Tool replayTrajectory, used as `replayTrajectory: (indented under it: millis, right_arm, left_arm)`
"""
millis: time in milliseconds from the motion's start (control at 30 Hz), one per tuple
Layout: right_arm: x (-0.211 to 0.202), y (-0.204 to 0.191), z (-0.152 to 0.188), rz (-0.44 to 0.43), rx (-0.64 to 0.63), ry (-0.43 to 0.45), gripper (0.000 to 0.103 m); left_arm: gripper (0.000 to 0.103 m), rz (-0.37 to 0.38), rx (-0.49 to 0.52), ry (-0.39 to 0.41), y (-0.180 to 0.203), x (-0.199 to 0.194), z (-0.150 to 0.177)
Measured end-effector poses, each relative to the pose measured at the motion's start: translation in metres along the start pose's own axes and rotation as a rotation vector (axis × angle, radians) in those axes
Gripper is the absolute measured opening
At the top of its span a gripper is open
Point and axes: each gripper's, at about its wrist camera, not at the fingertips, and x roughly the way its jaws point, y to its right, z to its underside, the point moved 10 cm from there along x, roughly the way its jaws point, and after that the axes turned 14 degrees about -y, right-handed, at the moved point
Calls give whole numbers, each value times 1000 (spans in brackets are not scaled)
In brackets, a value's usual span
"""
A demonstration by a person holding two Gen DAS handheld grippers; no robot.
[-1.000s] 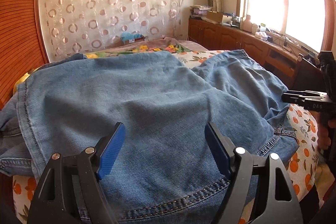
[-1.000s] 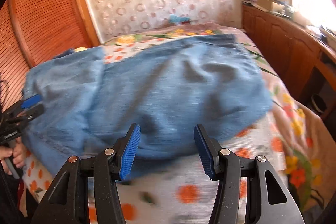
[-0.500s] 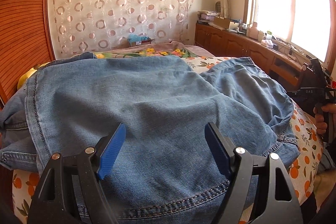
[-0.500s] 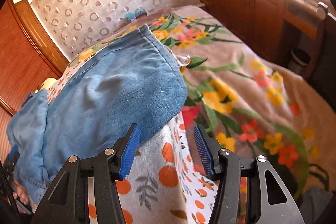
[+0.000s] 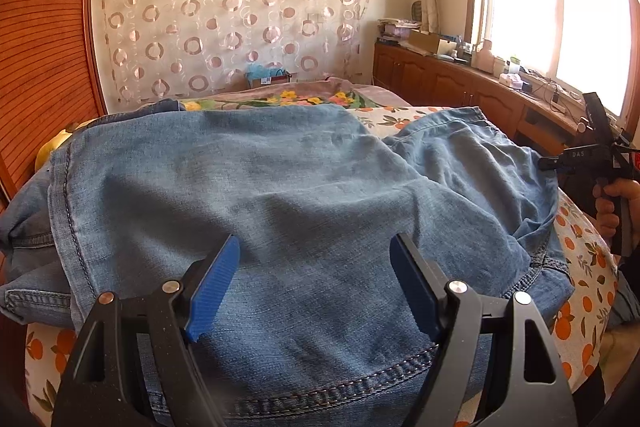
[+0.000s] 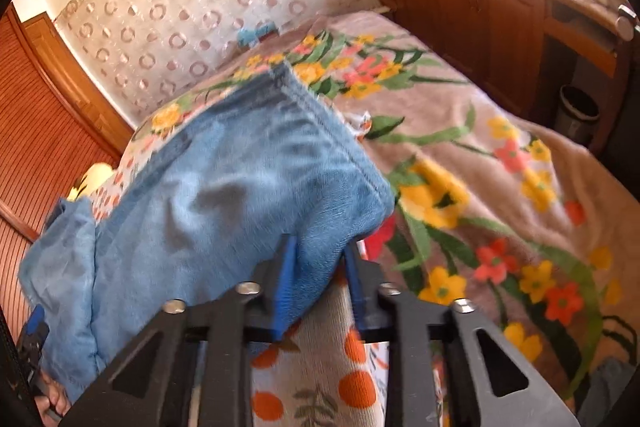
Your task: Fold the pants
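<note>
A: Hovering over denim jeans (image 5: 280, 195) spread across orange-print sheet (image 5: 580, 291) on bed; left gripper (image 5: 314, 283) spread wide, pads (image 5: 212, 283) clear of cloth.

B: Right gripper (image 6: 318, 277) narrowed onto jeans leg corner near hem (image 6: 340, 143), beside floral blanket (image 6: 500, 187). Motion-blurred; firm pinch unconfirmed.
</note>
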Motion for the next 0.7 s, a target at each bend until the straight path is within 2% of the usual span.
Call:
replayTrajectory:
  millis: [167,300,433,533,700]
  right_arm:
    - [-21,-26,-6,35,-56,96,10]
    - [-36,-71,-6,-18,-130,123,10]
    - [-44,-135,2,-82,-244,136,10]
    - [-43,-199,19,-150,-348,131,9]
    - [-34,-300,71,-282,-511,89,9]
  left_arm:
    - [78,-2,-7,9,-1,0,-1]
    - [78,6,-31,19,-6,-5,-1]
    - [78,-18,-56,4,-22,-11,4]
    - [78,-41,-83,18,-41,-25,6]
    - [78,-79,-155,51,-82,-50,9]
